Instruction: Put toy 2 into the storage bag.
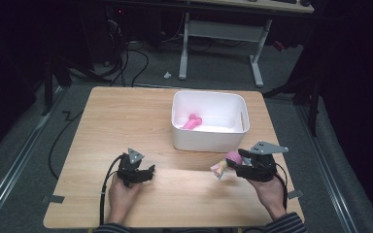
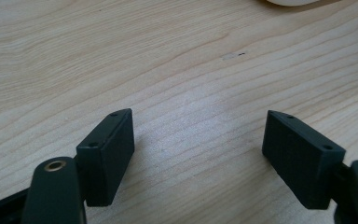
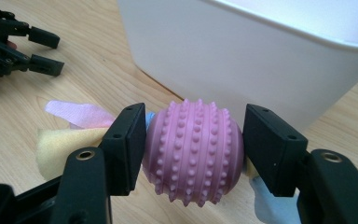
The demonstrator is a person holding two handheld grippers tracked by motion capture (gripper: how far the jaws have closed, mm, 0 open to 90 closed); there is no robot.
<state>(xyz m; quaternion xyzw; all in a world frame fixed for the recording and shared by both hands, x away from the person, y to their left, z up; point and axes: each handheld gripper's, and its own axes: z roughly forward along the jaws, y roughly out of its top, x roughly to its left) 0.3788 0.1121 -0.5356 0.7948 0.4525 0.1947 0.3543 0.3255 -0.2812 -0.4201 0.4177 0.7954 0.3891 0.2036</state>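
A light wooden surface (image 1: 126, 121) with rounded corners stands on grey carpet floor (image 1: 213, 73) in a dim room, its top brightly lit while the surroundings fall into near darkness. Behind it, the white metal legs of a second desk (image 1: 221, 34) rise from the carpet. Black cables (image 1: 136, 63) snake across the floor at the far left, and a metal floor rail (image 1: 14, 160) runs along the left side.
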